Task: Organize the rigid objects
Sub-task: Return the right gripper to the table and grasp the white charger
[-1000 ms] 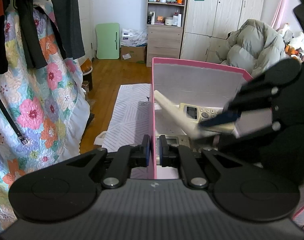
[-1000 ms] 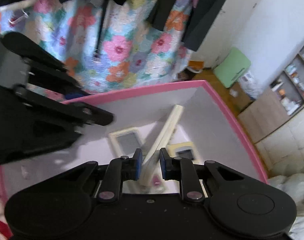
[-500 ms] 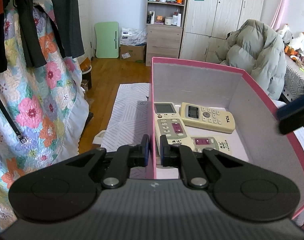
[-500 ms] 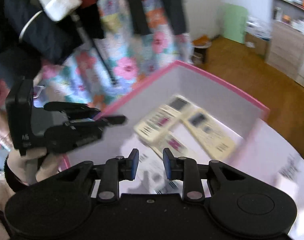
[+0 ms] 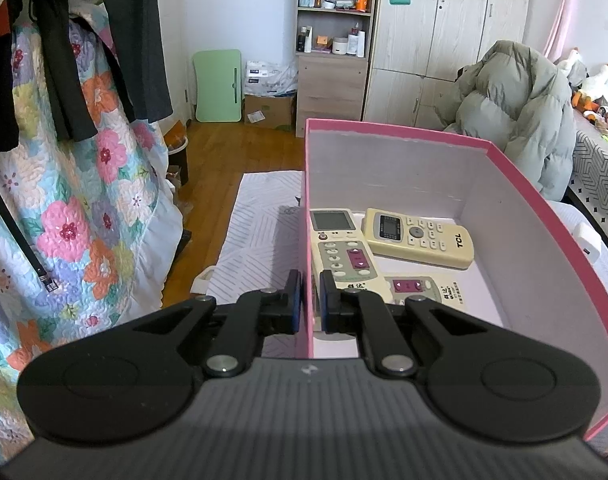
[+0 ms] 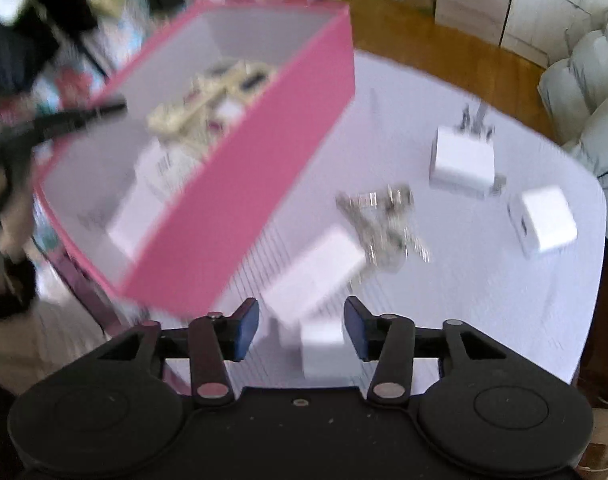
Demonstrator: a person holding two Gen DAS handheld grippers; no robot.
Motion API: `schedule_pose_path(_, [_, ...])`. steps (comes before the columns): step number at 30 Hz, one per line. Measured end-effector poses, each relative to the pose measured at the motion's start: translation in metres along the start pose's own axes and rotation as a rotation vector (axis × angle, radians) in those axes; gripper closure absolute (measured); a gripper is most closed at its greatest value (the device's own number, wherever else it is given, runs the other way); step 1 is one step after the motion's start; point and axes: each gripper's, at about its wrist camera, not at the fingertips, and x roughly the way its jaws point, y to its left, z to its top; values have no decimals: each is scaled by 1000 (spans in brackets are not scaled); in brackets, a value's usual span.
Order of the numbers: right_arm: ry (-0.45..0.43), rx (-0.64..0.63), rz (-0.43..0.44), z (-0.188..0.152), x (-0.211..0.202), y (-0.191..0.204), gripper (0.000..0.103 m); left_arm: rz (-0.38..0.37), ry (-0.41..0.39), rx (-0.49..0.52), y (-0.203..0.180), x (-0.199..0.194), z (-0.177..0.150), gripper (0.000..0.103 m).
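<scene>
The right wrist view is blurred, so small things there are hard to make out. A heap of shiny metal bits [image 6: 384,220] is seen on the white table [image 6: 484,300], but what they are cannot be told. The remotes in the pink box [image 6: 240,184] are only smears in that view.

In the left wrist view three remotes are seen inside the box. A cream remote [image 5: 418,237] lies near the far wall. A second remote [image 5: 342,250] lies along the left wall, and its near end is hidden by a gripper finger. A third remote [image 5: 424,287] is partly covered by the second one and by the gripper.

The left wall of the box is clamped by the left gripper [image 5: 307,304], one finger inside and one outside.

The right gripper [image 6: 302,330] is held over the table beside the box. Its jaws are opening and nothing is pressed by them. A small white block [image 6: 324,346] is seen between the fingers, lying on the table. A flat white charger [image 6: 316,276] lies just past it. Two more white chargers [image 6: 462,158] [image 6: 544,220] lie farther off, well apart from the box.

A puffy grey coat [image 5: 516,116] and a flowered quilt [image 5: 76,208] are seen around the table.
</scene>
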Motion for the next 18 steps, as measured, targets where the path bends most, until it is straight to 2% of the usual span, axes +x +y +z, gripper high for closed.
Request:
schedule_pose_path(3, [25,-46,-41,-10,10,4,40,1,0,0,-1,0,0,95])
schedule_pose_path(11, [92,-115,-77,-17,44,12,39,0,0,-1,-1,0,0,95])
schedule_pose_path(12, [98,-120,-80,-17,47,13,36,0,-1,-1,-1,0,-1,95])
schedule_pose_path(15, [80,-115,-78,-15,48,12,34,-2,-1,0,-1,0,-1,95])
schedule_pose_path(18, [65,-105,-85,-14,48,11,35,-3,-2,0,-1,0,-1,95])
